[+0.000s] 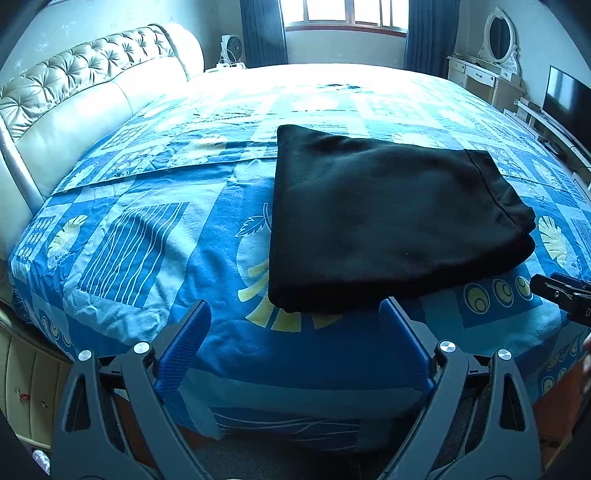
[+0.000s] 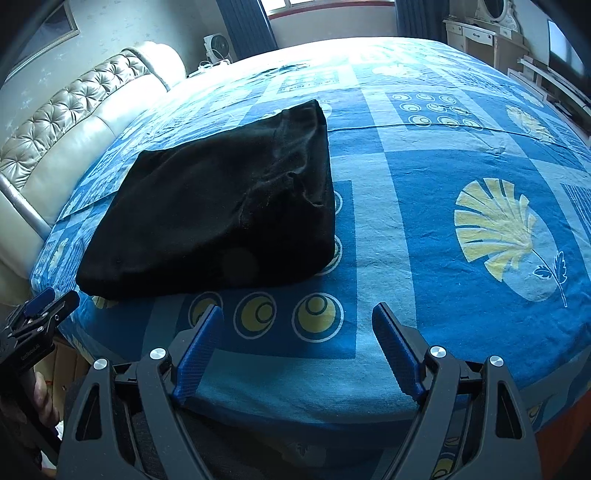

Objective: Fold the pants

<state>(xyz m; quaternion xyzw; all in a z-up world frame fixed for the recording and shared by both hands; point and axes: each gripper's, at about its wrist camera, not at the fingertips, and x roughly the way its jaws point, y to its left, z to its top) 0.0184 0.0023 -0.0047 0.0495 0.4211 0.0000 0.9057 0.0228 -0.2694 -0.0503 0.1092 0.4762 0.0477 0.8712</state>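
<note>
Pants point(image 1: 388, 221): plain black, no pattern. Bedspread point(image 1: 147, 240): blue patchwork of dark and pale squares, with pale yellow fan-shaped leaves, yellow ringed circles and white wavy stripes. Headboard point(image 1: 74, 92), upper left of frame: cream, tufted and glossy. Curtains point(image 1: 262, 33), top: dark blue. Gripper finger pads point(image 1: 184, 350): ribbed blue on black arms. Dresser point(image 1: 476, 77), upper right: cream-white.

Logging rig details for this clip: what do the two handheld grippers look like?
Both match: the left gripper and right gripper have black angular frames with triangular cutouts, silver round bolt heads and blue ribbed finger pads. No cables or sleeves show.
</note>
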